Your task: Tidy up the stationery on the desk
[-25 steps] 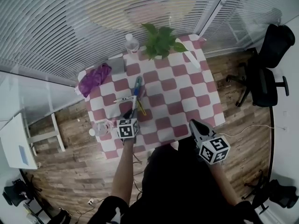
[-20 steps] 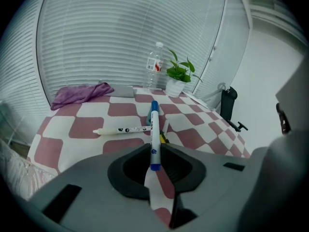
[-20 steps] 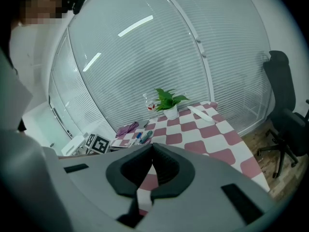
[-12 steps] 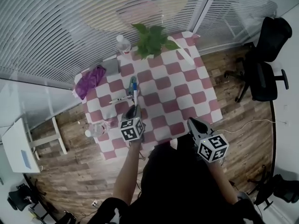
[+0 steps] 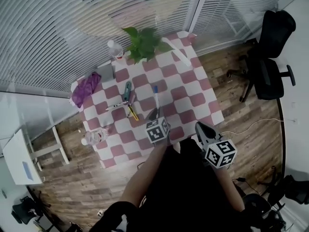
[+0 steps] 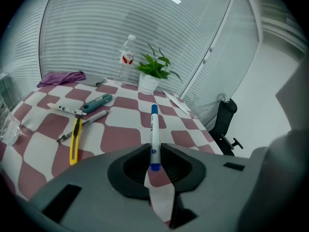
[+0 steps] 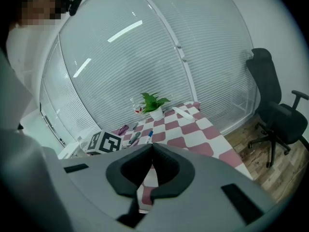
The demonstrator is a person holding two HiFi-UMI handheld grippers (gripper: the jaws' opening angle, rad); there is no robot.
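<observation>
My left gripper [image 5: 153, 113] [image 6: 154, 146] is shut on the lower end of a white marker with a blue cap [image 6: 153, 129] [image 5: 155, 96], held over the middle of the red-and-white chequered table [image 5: 193, 100]. To its left lie a yellow utility knife [image 6: 75, 138] [image 5: 132, 112], a teal cutter [image 6: 96, 102] [image 5: 127, 90], a white pen [image 6: 65, 109] [image 5: 116, 106] and a grey pen [image 6: 82, 125]. My right gripper [image 5: 202, 128] [image 7: 152, 145] hangs at the table's near right edge, shut with nothing between its jaws.
A potted plant [image 5: 142, 42], a water bottle [image 5: 115, 49], a purple cloth [image 5: 83, 90] and a grey pad [image 5: 105, 72] line the far side. A clear glass [image 5: 96, 135] stands at the near left corner. A black office chair [image 5: 268, 57] stands right of the table.
My left gripper has carried the blue-capped marker to the right, away from the cluster of pens and the knife. The right gripper has barely shifted.
</observation>
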